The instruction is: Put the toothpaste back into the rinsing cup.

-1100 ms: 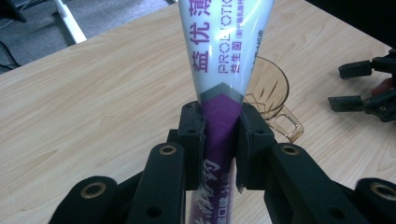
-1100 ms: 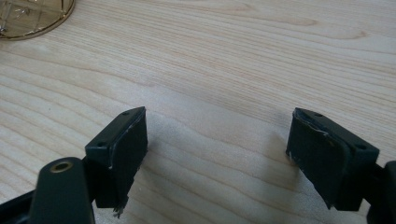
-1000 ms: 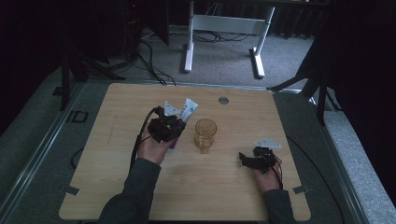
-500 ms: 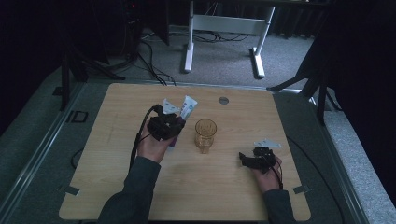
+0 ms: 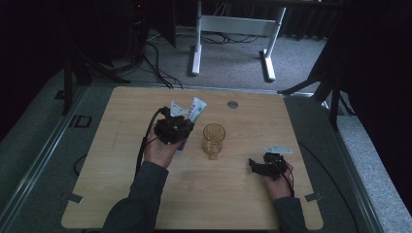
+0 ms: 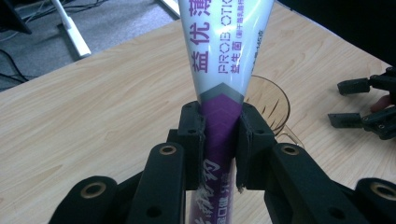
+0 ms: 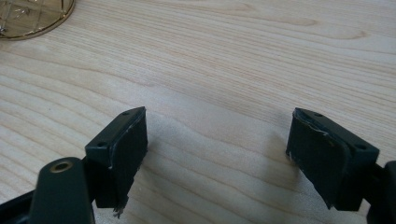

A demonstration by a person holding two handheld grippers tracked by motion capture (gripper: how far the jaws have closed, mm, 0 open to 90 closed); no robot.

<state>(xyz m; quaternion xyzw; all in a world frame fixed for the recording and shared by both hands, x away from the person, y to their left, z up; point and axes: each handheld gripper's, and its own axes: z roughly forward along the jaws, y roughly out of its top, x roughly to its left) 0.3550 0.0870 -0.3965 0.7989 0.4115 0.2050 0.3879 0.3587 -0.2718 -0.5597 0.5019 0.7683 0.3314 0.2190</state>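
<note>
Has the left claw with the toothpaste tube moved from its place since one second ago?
No. In the high view the left claw holds the toothpaste tube just left of the glass cup, as before.

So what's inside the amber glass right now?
Nothing shows in the amber glass: the high view sees its patterned wall through the open mouth. The toothpaste tube, clamped in the left gripper, covers most of the rim in that gripper's view, so its bottom stays unseen there.

On the tube [image 6: 219,60], "PROBIOTIC" is printed in purple, cut off at the edge (beside large Chinese characters 益优 and smaller ones, 益生菌).
</note>
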